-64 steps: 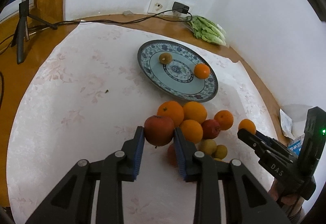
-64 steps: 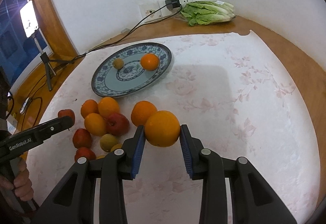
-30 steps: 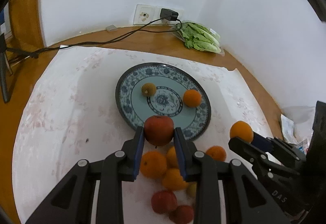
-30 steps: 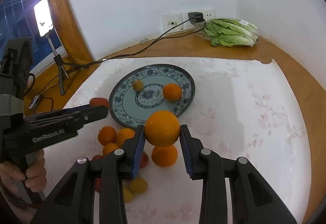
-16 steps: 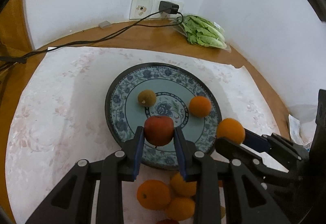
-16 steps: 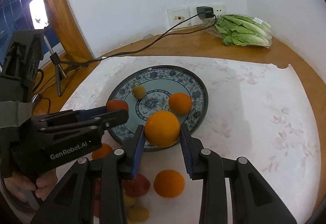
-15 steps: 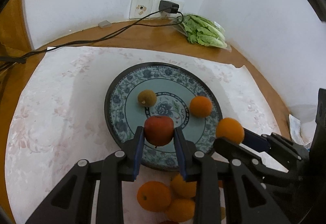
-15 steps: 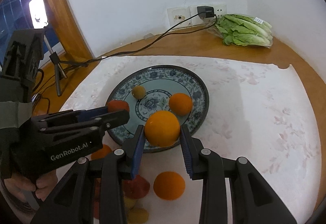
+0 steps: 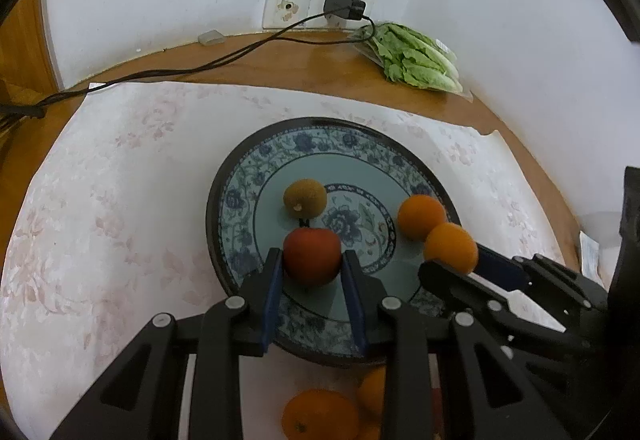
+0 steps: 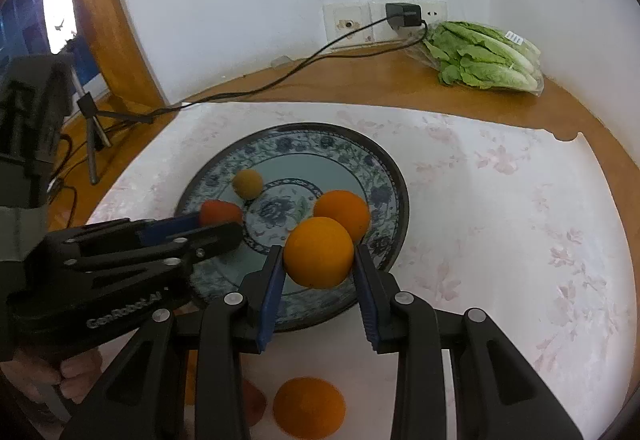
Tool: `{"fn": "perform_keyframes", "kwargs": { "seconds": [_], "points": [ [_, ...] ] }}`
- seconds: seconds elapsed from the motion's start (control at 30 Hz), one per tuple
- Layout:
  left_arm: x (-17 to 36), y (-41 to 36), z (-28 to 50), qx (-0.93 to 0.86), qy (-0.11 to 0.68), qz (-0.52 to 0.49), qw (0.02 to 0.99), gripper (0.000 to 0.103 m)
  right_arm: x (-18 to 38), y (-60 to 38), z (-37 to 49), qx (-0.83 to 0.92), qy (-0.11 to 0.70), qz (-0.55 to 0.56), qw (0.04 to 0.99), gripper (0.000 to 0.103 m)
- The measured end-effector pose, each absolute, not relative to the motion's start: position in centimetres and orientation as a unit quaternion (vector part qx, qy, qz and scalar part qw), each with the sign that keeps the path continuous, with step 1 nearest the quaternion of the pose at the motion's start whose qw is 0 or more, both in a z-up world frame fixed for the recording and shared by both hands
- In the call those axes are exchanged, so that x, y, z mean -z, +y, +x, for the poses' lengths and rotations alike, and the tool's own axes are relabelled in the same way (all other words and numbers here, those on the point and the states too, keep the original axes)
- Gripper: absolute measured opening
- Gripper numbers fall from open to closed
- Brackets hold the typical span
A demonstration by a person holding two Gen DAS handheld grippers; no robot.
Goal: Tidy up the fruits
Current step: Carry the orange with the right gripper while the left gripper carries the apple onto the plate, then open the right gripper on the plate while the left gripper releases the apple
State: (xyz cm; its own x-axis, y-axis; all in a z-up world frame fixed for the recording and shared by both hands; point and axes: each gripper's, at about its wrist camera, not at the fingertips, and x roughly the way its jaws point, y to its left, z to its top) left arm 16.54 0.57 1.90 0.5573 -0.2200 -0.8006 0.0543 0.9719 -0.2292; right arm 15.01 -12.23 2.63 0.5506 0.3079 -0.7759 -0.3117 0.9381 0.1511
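Left gripper (image 9: 312,276) clamps red apple (image 9: 312,255), right gripper (image 10: 319,272) clamps orange (image 10: 319,252) — both firm, round, roll-prone; pads rightly squeeze widest part over plate (image 9: 240,176).

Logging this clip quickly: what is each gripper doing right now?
Left gripper: closed on the red apple, over the plate.
Right gripper: closed on an orange.

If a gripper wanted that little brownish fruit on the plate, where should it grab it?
Grip the brownish fruit across its round middle, coming from above. It sits free on the plate, with its stem nub facing the camera, and the red apple held in the left gripper crowds its near side.
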Motion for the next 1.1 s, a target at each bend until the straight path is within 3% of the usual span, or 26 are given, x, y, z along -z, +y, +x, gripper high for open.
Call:
{"fn": "perform_keyframes", "kwargs": {
  "seconds": [0.83, 1.1],
  "points": [
    [-1.9, 0.4, 17.4, 0.075, 0.467, -0.079, 0.878, 0.031, -1.7, -11.8, 16.2, -0.173, 0.441, -0.012, 0.881, 0.036],
    [-2.7, 1.1, 16.3, 0.072, 0.465, -0.085, 0.878, 0.047, -2.8, -12.0, 15.4, -0.167, 0.433, -0.011, 0.886, 0.047]
  ]
}}
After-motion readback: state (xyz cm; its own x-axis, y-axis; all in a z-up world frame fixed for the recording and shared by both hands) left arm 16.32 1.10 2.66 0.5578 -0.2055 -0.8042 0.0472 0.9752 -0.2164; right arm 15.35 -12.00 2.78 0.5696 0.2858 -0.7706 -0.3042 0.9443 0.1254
